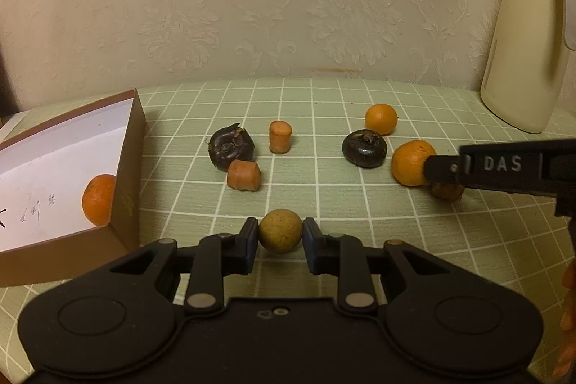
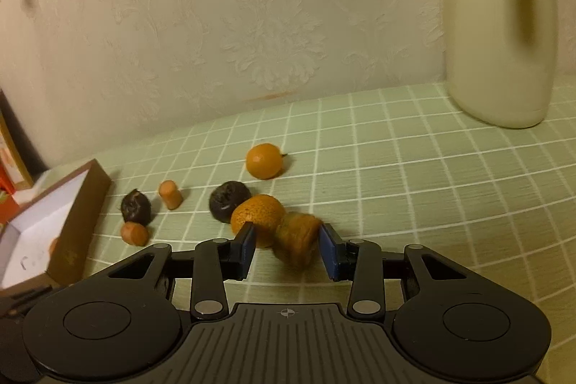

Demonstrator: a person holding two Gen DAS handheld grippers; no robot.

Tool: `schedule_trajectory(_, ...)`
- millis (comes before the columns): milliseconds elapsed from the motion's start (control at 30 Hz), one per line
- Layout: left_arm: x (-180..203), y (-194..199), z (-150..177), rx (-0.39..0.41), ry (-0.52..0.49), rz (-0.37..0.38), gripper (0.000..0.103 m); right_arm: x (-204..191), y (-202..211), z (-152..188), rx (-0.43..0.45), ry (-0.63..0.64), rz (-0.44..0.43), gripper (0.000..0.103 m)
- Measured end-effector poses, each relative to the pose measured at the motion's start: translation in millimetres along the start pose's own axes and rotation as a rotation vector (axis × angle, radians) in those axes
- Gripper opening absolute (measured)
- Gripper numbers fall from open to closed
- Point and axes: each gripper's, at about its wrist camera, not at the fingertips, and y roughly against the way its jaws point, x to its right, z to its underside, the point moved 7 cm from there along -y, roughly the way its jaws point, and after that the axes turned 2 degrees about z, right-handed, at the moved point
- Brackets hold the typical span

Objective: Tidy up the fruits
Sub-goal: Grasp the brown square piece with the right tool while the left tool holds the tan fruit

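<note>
Fruit [image 1: 280, 235], round, yellowish and speckled, sits clamped between the left tongs [image 1: 280, 240]; only the left view shows it, and an orange [image 1: 98, 199] inside the box [image 1: 126, 168] to their left. Right tongs [image 2: 287, 245] stand apart around a blurred carrot piece [image 2: 298, 236], pads not pressing. Ahead: two more oranges, two dark bulbs, two carrot pieces.

We count 3 oranges [image 1: 381, 118], 2 dark water chestnuts [image 1: 231, 144], 3 carrot pieces [image 1: 280, 136], 1 yellowish round fruit [image 1: 280, 230], 1 box [image 1: 126, 146], 1 cream jug [image 1: 522, 60], 2 grippers [image 1: 280, 236].
</note>
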Motion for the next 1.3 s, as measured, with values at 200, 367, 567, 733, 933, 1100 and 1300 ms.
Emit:
schedule_trajectory(200,-1,-1,0,-0.004,0.005,-0.001,0.017,0,-1,0,-0.013,-0.027,-0.028,0.039)
schedule_trajectory(367,1,0,0,-0.003,0.006,0.002,0.017,0,0,8,-0.037,-0.002,-0.031,0.027)
schedule_trajectory(567,0,0,0,-0.003,0.005,0.002,0.017,6,-1,5,-0.017,0.013,0.038,0.023)
schedule_trajectory(733,-2,-1,-1,-0.001,0.013,-0.004,0.017,9,-3,-1,-0.006,-0.016,0.041,0.027)
schedule_trajectory(933,-1,-1,0,-0.005,0.014,0.0,0.017,10,-9,-6,-0.004,-0.037,0.034,0.063)
schedule_trajectory(1100,-1,-2,0,-0.005,0.013,0.0,0.017,7,-9,-9,0.007,-0.034,0.019,0.049)
schedule_trajectory(1300,-2,-2,0,-0.006,0.018,-0.001,0.017,14,-6,-8,0.001,-0.086,0.003,0.035)
